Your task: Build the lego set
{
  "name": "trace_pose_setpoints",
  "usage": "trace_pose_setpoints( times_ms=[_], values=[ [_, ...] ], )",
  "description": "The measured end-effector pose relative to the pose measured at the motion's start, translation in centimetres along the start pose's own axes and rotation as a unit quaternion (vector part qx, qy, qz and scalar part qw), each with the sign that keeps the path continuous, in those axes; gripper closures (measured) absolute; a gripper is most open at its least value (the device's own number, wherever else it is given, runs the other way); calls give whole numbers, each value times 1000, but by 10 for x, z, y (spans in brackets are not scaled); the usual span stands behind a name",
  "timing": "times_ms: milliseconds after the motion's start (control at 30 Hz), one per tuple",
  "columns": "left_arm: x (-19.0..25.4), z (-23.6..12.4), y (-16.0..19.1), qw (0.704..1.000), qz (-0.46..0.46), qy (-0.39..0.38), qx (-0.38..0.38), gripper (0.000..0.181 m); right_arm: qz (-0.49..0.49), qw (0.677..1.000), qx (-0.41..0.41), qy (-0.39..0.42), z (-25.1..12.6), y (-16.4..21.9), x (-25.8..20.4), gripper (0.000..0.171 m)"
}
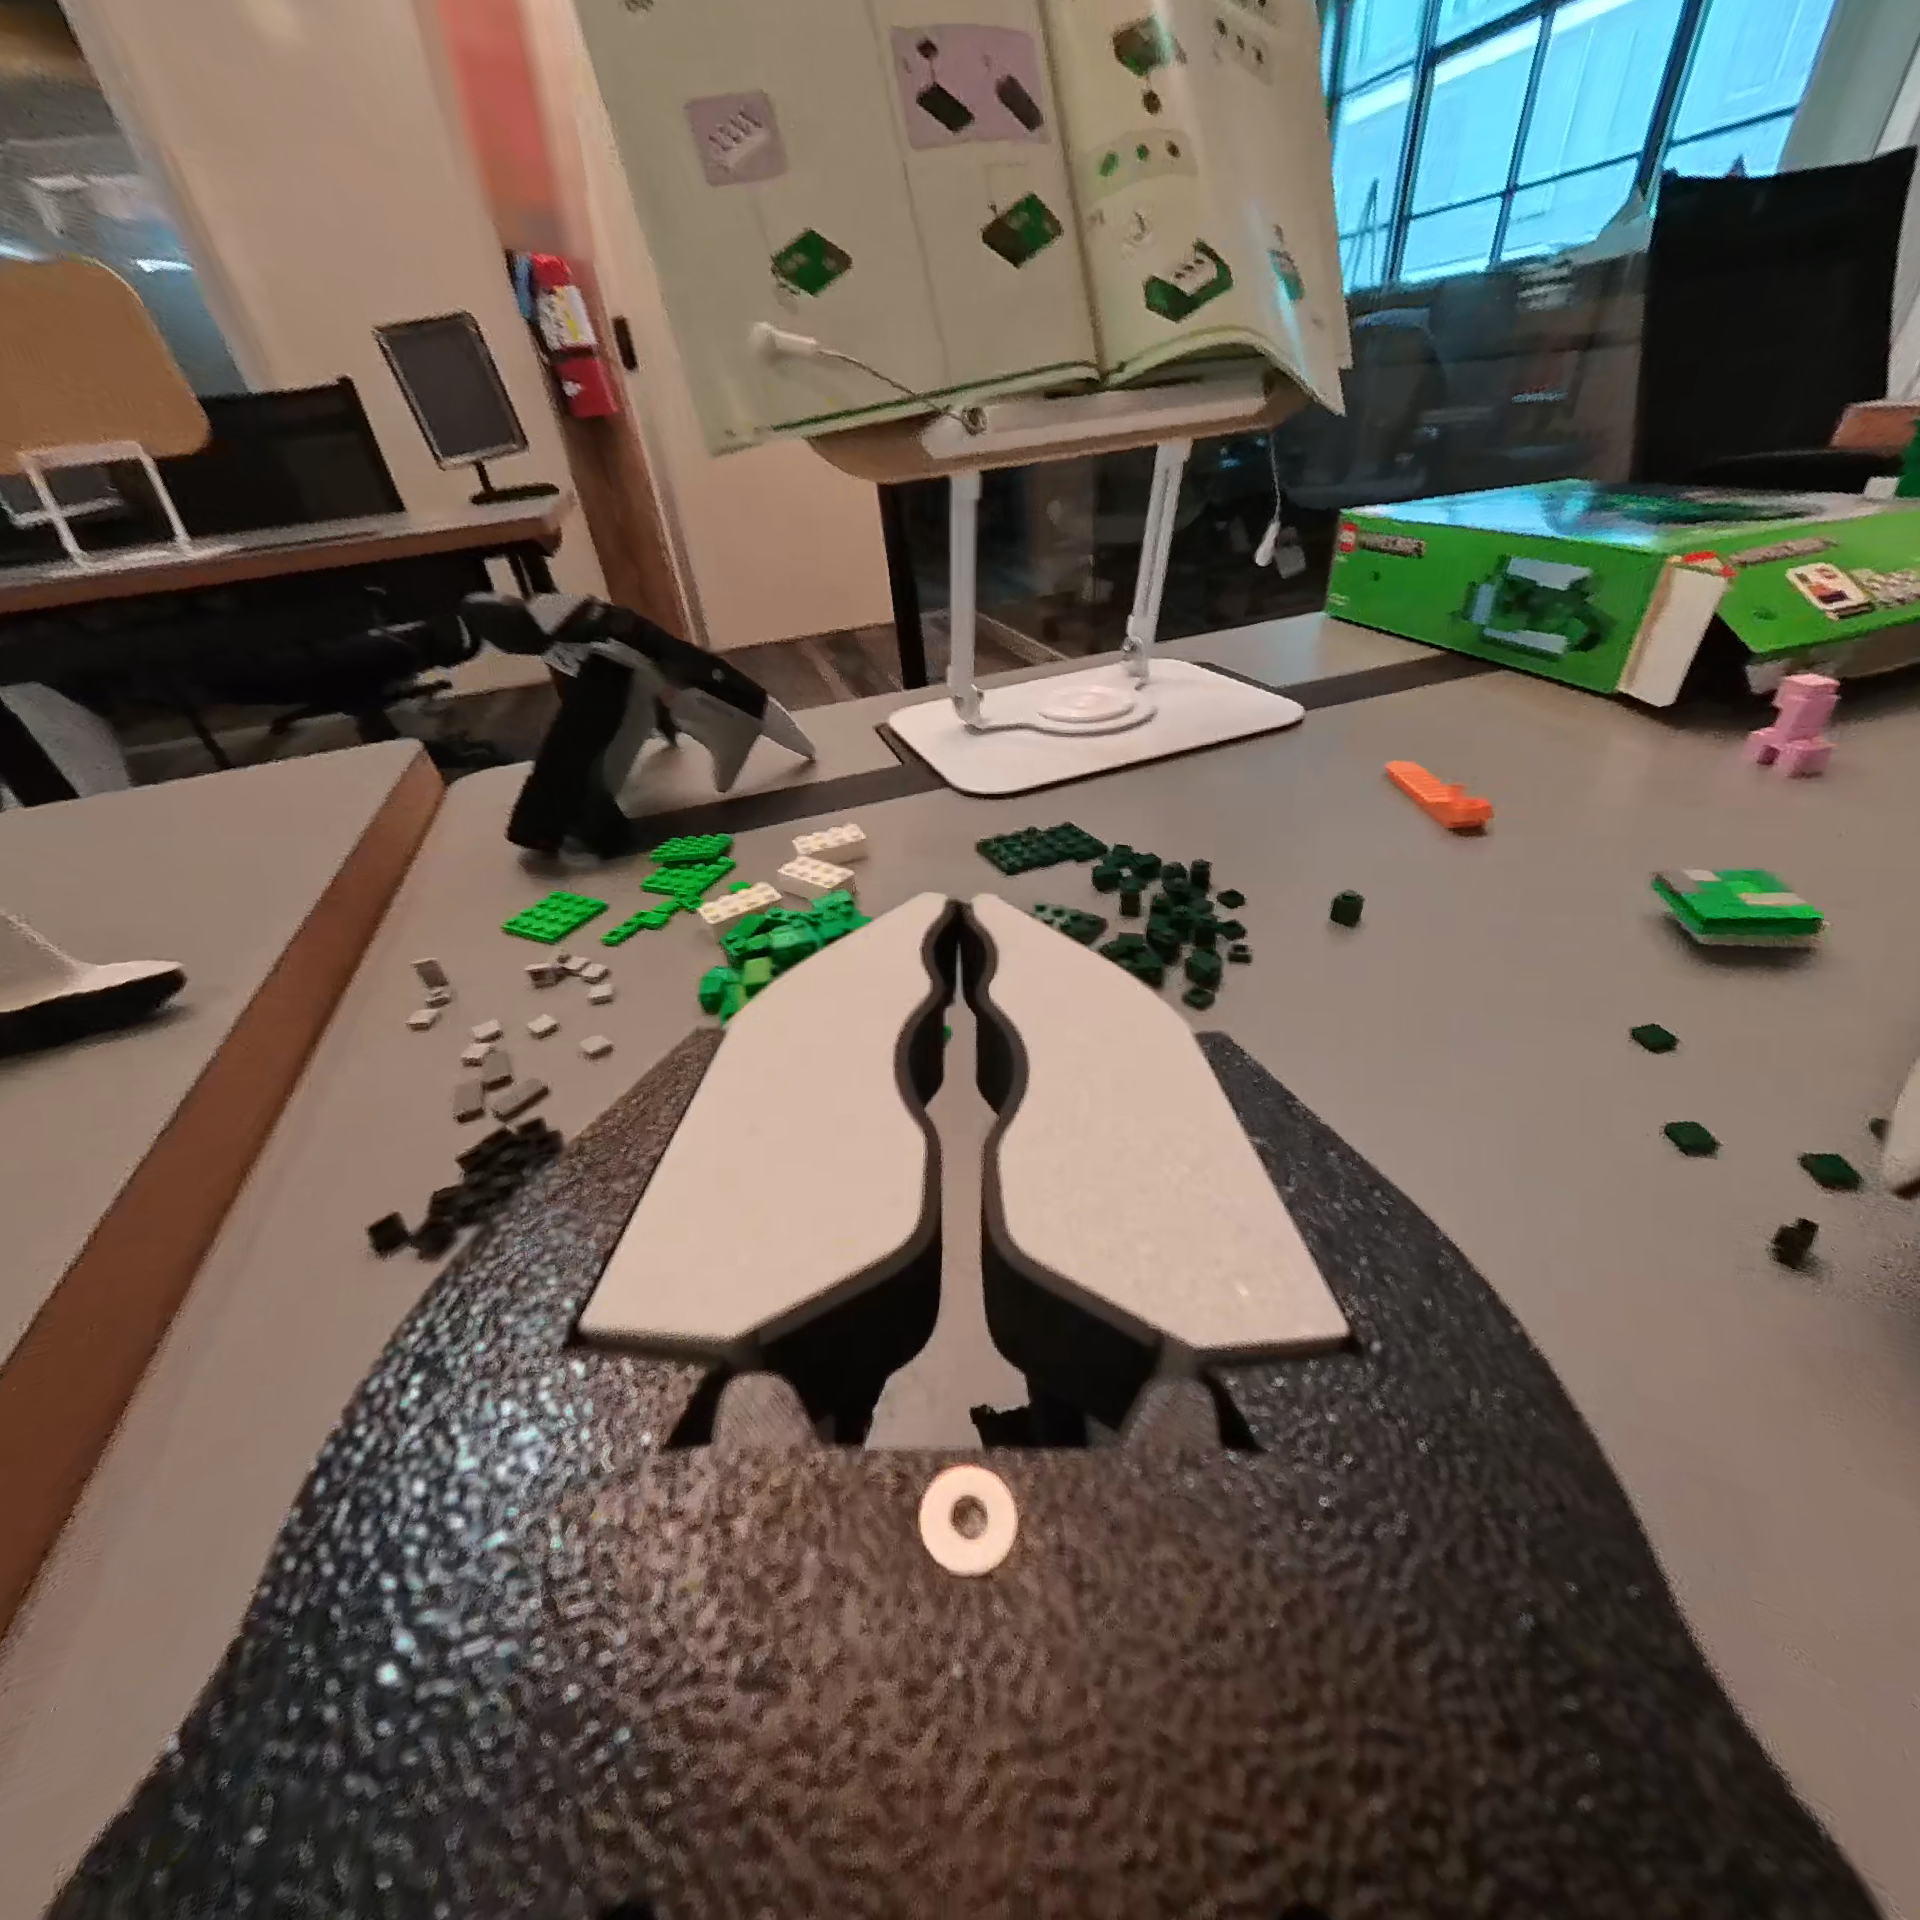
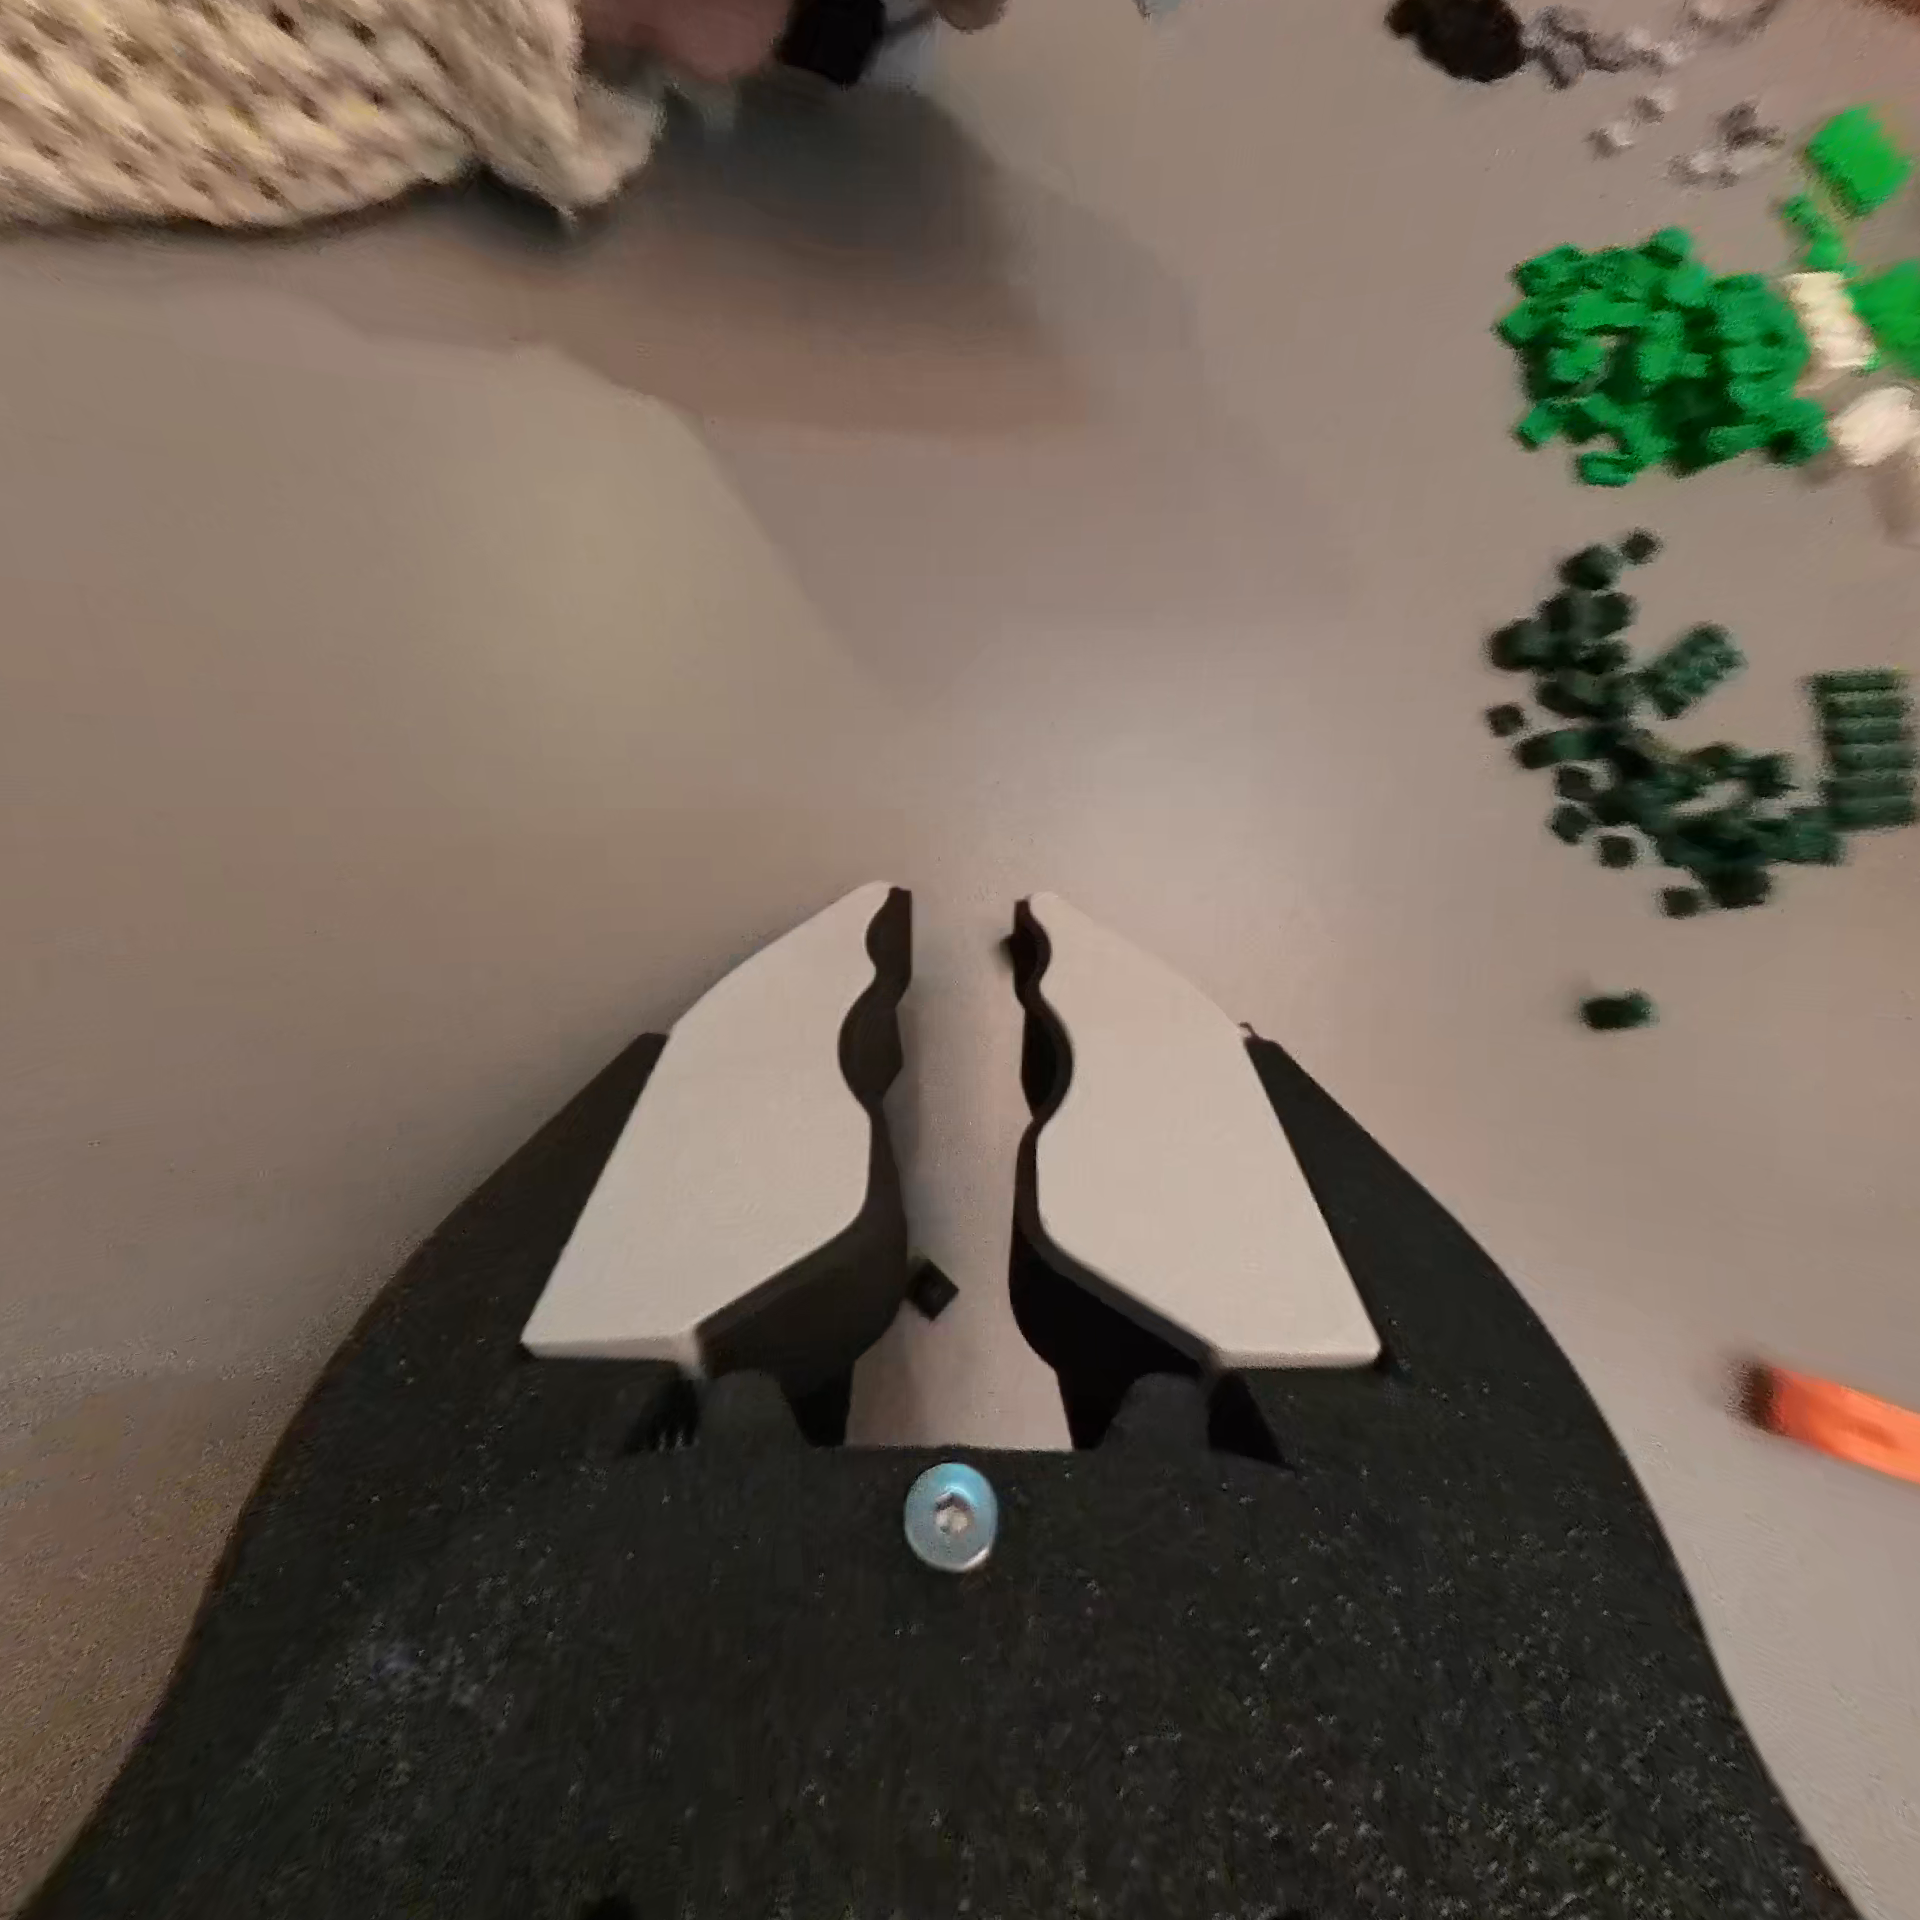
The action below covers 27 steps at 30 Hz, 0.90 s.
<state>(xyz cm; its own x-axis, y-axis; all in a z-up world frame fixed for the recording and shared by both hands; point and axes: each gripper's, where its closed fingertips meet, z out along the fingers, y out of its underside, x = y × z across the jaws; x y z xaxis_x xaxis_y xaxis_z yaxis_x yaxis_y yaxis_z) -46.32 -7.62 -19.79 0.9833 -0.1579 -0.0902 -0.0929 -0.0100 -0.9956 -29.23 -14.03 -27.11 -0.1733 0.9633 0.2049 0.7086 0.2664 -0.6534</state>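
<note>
My left gripper [image 1: 962, 914] is shut and empty, held above the table with its tips over a heap of bright green bricks [image 1: 781, 948]. Dark green bricks [image 1: 1164, 914], white bricks [image 1: 821, 864], small grey tiles [image 1: 520, 1023] and black pieces [image 1: 473, 1190] lie around it. A partly built green and grey block [image 1: 1737, 906] sits at the right. My right gripper [image 2: 961, 914] is open and empty above bare table; the bright green heap [image 2: 1662, 374] and the dark green pieces [image 2: 1662, 748] lie to its right, blurred.
An open instruction booklet [image 1: 966, 208] stands on a white stand [image 1: 1091, 717] at the back. A green set box [image 1: 1621, 592], a pink figure [image 1: 1795, 724] and an orange brick separator [image 1: 1439, 795] lie at the right. Another gripper-like tool [image 1: 623, 717] rests at the back left. A knitted sleeve [image 2: 281, 104] shows top left. There is about 20 cm between the tips of the two grippers. To reach the pink figure [image 1: 1795, 724] in a straight line is about 30 cm for my right fingers, about 45 cm for my left.
</note>
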Motion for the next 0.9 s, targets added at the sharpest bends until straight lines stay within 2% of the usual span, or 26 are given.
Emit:
trace_pose_setpoints(
  times_ms=[100,233,433,567,767,900],
  values=[
    [-9,-6,0,999,18,-21,25,181,21,996,44,-80,-3,-2,1,148],
    [-10,-9,-3,998,49,-28,36,181,38,988,40,-142,1,4,2,137],
    [-6,-6,3,997,66,-18,19,181,4,988,-13,-151,11,15,-3,135],
    [-6,-6,5,998,65,-16,16,181,7,985,-18,-173,4,16,-12,140],
    [-7,-6,5,998,63,-15,16,181,12,990,4,-143,2,9,-8,141],
    [-26,-6,3,997,52,-61,17,181,48,991,65,-111,4,-22,7,144]
  ],
)
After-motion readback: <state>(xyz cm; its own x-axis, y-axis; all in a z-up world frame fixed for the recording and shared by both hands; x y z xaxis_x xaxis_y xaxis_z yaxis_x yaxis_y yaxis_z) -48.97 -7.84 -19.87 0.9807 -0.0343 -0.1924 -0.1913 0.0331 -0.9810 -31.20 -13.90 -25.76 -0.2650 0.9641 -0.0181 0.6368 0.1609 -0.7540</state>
